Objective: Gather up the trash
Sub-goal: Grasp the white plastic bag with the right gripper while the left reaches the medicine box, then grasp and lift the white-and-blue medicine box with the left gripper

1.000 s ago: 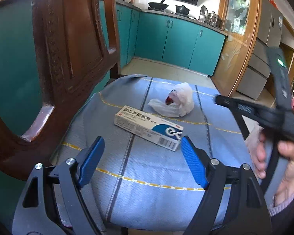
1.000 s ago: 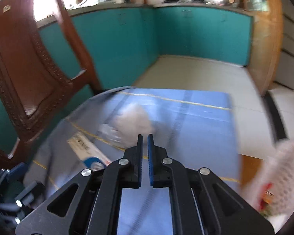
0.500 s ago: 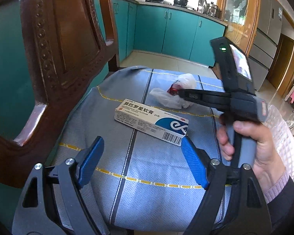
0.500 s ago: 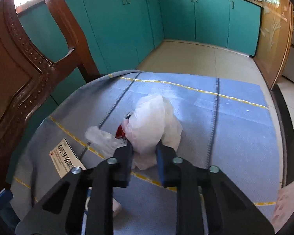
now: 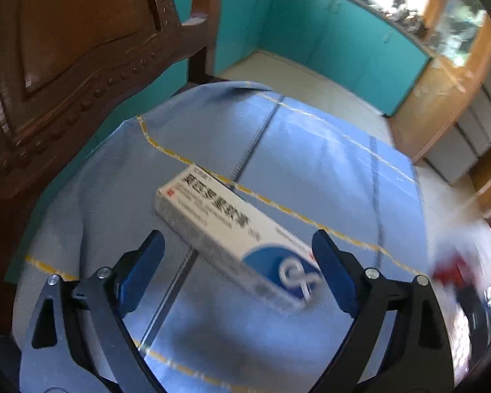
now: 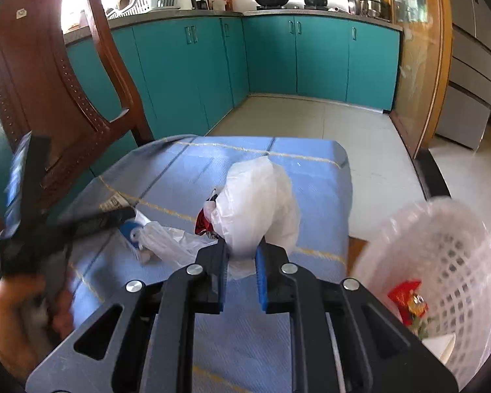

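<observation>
A white and blue carton [image 5: 222, 216] lies on the blue seat cushion [image 5: 311, 150]. My left gripper [image 5: 237, 245] straddles it with its jaws opening wide, and the blue pads [image 5: 147, 255] stand apart from the carton's sides. My right gripper [image 6: 241, 247] is closing, its pads pinching the lower part of a crumpled white plastic bag [image 6: 258, 203] with a red wrapper [image 6: 206, 222] in it. In the left wrist view that bag [image 5: 451, 271] is a blur at the right edge. The carton [image 6: 131, 229] shows partly behind the blurred left gripper [image 6: 91, 219].
A carved wooden chair back [image 5: 65, 65] rises to the left of the cushion [image 6: 314, 170]. A white lattice basket [image 6: 458, 262] holding a red wrapper [image 6: 406, 298] stands off the cushion's right side. Teal cabinets [image 6: 271, 59] and a tiled floor lie beyond.
My left gripper has come down and forward over the carton with wider jaws. The right gripper has closed on the white bag and drawn it from mid-cushion toward the right.
</observation>
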`<state>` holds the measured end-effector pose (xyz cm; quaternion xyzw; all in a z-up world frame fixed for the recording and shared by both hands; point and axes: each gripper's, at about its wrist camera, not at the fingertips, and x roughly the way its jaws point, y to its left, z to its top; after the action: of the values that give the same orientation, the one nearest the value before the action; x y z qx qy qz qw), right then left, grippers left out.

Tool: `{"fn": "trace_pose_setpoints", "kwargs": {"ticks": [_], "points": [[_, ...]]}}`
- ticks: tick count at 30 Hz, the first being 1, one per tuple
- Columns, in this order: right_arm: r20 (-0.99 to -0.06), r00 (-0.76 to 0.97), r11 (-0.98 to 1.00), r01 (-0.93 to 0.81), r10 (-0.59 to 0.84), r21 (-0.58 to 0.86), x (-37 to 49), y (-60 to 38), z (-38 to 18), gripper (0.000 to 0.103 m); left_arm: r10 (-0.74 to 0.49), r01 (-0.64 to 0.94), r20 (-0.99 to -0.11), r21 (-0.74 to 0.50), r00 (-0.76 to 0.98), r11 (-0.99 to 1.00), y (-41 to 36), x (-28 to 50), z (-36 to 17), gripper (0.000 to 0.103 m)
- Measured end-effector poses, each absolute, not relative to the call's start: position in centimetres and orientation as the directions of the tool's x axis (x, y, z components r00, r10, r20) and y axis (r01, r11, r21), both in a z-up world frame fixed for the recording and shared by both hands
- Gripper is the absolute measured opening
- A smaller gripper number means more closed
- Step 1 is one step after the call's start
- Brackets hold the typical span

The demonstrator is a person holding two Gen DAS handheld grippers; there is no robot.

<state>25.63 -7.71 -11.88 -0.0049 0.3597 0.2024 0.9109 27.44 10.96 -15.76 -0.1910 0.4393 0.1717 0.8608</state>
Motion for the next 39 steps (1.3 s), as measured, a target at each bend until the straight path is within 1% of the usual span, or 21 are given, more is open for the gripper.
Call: {"fn": "trace_pose_setpoints", "kwargs": {"ticks": [3, 4, 6, 7, 10, 11, 12, 14, 18, 21, 23, 26, 28, 29, 31, 32, 34, 37, 39], "points": [[-0.647, 0.660, 0.911, -0.386, 0.383, 0.146, 25.0, -8.4, -11.9, 0.015, 0.127, -0.505, -0.841, -0.190, 0.527, 0.842, 11.3, 28.9, -16.6, 0.091], [-0.637, 0.667, 0.910, -0.389, 0.385, 0.143, 24.8, -8.5, -11.9, 0.015, 0.130, -0.508, -0.848, -0.178, 0.514, 0.843, 11.2, 29.3, -16.8, 0.091], [-0.628, 0.670, 0.904, -0.405, 0.396, 0.138, 24.4, -8.4, -11.8, 0.015, 0.157, -0.508, -0.873, -0.115, 0.462, 0.854, 10.7, 30.2, -17.6, 0.091], [-0.626, 0.669, 0.900, -0.415, 0.401, 0.133, 24.3, -8.2, -11.8, 0.015, 0.157, -0.503, -0.877, -0.107, 0.454, 0.858, 10.6, 30.2, -17.8, 0.090], [-0.623, 0.671, 0.895, -0.432, 0.403, 0.114, 24.0, -7.7, -11.8, 0.015, 0.135, -0.487, -0.871, -0.130, 0.472, 0.863, 10.4, 29.8, -17.8, 0.078], [-0.620, 0.673, 0.894, -0.436, 0.402, 0.106, 23.8, -7.6, -11.7, 0.015, 0.130, -0.474, -0.866, -0.132, 0.482, 0.871, 10.2, 29.4, -17.6, 0.072], [-0.619, 0.677, 0.895, -0.435, 0.398, 0.099, 23.7, -7.5, -11.7, 0.015, 0.133, -0.457, -0.863, -0.122, 0.487, 0.881, 9.9, 29.2, -17.4, 0.068], [-0.614, 0.689, 0.903, -0.418, 0.385, 0.096, 23.7, -7.6, -11.6, 0.015, 0.125, -0.417, -0.854, -0.114, 0.504, 0.902, 9.3, 28.4, -17.2, 0.064], [-0.616, 0.692, 0.914, -0.386, 0.377, 0.125, 24.0, -8.1, -11.8, 0.015, 0.050, -0.339, -0.843, -0.160, 0.536, 0.927, 8.8, 26.7, -17.0, 0.055], [-0.618, 0.691, 0.916, -0.379, 0.375, 0.132, 24.0, -8.3, -12.0, 0.015, -0.045, -0.245, -0.841, -0.208, 0.539, 0.947, 8.2, 24.1, -16.9, 0.054], [-0.620, 0.686, 0.913, -0.385, 0.381, 0.136, 23.8, -8.2, -12.1, 0.015, -0.086, -0.212, -0.837, -0.234, 0.541, 0.949, 8.1, 22.6, -16.9, 0.055], [-0.627, 0.674, 0.907, -0.397, 0.391, 0.139, 23.6, -7.8, -12.2, 0.015, -0.056, -0.205, -0.843, -0.194, 0.535, 0.959, 7.8, 21.4, -16.8, 0.056], [-0.633, 0.667, 0.904, -0.405, 0.393, 0.136, 23.4, -7.4, -12.4, 0.015, -0.024, -0.216, -0.848, -0.162, 0.529, 0.963, 7.8, 21.2, -17.1, 0.062], [-0.636, 0.663, 0.903, -0.410, 0.394, 0.132, 23.3, -7.1, -12.5, 0.015, -0.021, -0.221, -0.851, -0.161, 0.525, 0.962, 7.8, 21.1, -17.2, 0.067], [-0.642, 0.658, 0.900, -0.418, 0.393, 0.123, 23.1, -6.6, -12.7, 0.015, -0.021, -0.225, -0.856, -0.159, 0.516, 0.961, 7.7, 21.4, -17.9, 0.068], [-0.644, 0.656, 0.900, -0.420, 0.393, 0.121, 23.1, -6.5, -12.8, 0.015, 0.001, -0.221, -0.855, -0.133, 0.518, 0.966, 7.4, 21.4, -17.9, 0.067], [-0.649, 0.651, 0.898, -0.425, 0.394, 0.118, 22.9, -6.2, -12.9, 0.015, 0.006, -0.211, -0.851, -0.123, 0.526, 0.970, 7.1, 21.1, -17.9, 0.060], [-0.658, 0.645, 0.897, -0.430, 0.388, 0.108, 22.7, -5.9, -13.2, 0.015, 0.010, -0.218, -0.844, -0.127, 0.536, 0.968, 7.2, 20.4, -17.5, 0.053], [-0.662, 0.647, 0.899, -0.428, 0.378, 0.095, 22.6, -5.7, -13.4, 0.015, 0.047, -0.234, -0.836, -0.099, 0.546, 0.967, 7.3, 20.1, -17.1, 0.049]]}}
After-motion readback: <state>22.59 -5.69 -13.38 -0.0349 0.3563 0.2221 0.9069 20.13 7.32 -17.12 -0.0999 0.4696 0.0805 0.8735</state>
